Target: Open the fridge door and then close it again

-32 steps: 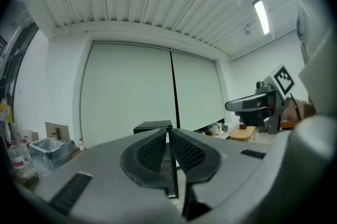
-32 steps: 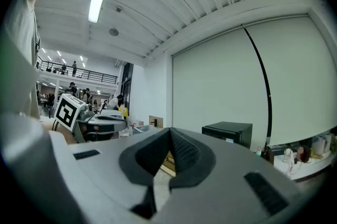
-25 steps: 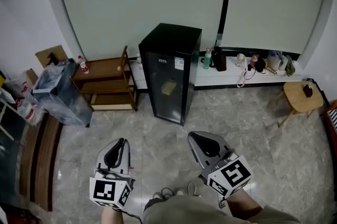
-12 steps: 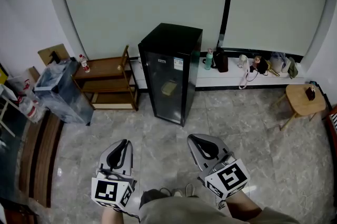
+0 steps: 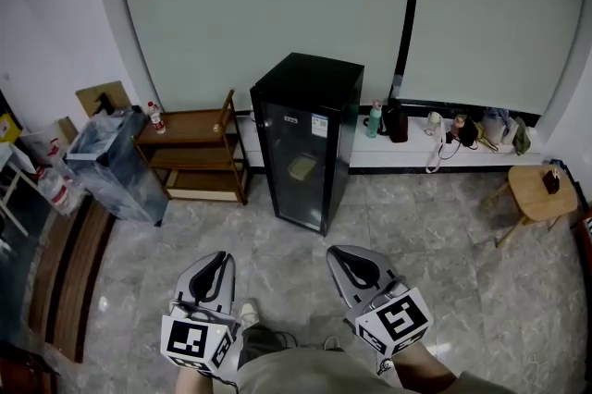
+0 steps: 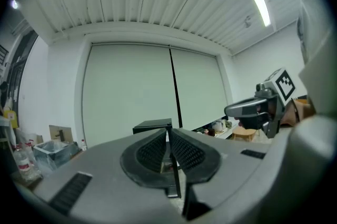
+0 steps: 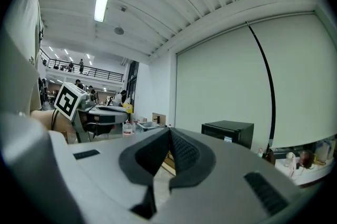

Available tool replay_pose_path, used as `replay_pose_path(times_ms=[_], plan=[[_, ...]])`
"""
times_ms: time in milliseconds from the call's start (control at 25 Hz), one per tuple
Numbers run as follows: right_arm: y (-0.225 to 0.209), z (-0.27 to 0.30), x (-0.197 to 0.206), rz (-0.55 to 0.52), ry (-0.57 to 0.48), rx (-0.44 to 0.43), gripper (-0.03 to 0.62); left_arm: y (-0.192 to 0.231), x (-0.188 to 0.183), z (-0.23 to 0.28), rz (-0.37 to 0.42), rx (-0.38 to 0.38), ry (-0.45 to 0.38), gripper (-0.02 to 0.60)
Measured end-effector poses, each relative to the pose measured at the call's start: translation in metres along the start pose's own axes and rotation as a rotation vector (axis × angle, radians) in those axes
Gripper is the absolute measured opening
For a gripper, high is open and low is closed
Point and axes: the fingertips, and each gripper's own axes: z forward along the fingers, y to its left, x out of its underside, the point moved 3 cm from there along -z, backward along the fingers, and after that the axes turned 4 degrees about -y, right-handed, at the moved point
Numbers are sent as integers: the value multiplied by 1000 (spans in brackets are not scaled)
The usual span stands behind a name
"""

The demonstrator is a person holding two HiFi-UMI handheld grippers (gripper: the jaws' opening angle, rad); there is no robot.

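Fridge (image 5: 305, 138), black with a glass-fronted door (image 5: 298, 168), stands at the far side of the head view. It backs onto the blind-covered window wall. A wooden shelf rack (image 5: 190, 152) is on its left and a low ledge (image 5: 412, 153) crowded with bottles and bags runs off to its right. The door lies flush with the cabinet, closed. Both claws sit at the near edge, well apart from the fridge, with bare stone floor between. The left gripper (image 5: 220, 257) is at near left and the right gripper (image 5: 339, 252) at near right, both aimed toward the fridge. A round wooden stool (image 5: 534, 190) stands at far right.

In the left gripper view the jaws are drawn in to a thin slit. The ribbed pads almost meet and nothing is between them. The fridge's top peeks just over the tips, far off, and the other claw shows at the right.

In the right gripper view the jaws are pressed fully together, also empty. The fridge stands to the right of the tips, well off, and the other claw shows at the left.

Judging by this, the task has hardly begun: no part of it is done. What is left is the walk up to the fridge, taking the door's edge, swinging it open, then pushing it closed again. The narrow jaws would likely need to part first if the edge is to be pinched rather than hooked.
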Motion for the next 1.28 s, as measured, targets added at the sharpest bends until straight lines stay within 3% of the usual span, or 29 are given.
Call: replay_pose_path(times_ms=[320,640,960,1280], plan=[[-10,22,18,-2,12,22,-3,14,13,21,-1,21,-15,29],[-12,81,36,-4,46,47,-3,65,40,48,-28,37,-17,29],[-5,185,38,45,71,36,-3,158,53,89,-49,68,0,29],[-15,287,30,41,108,109,-3,255,59,153,-68,145,11,29]])
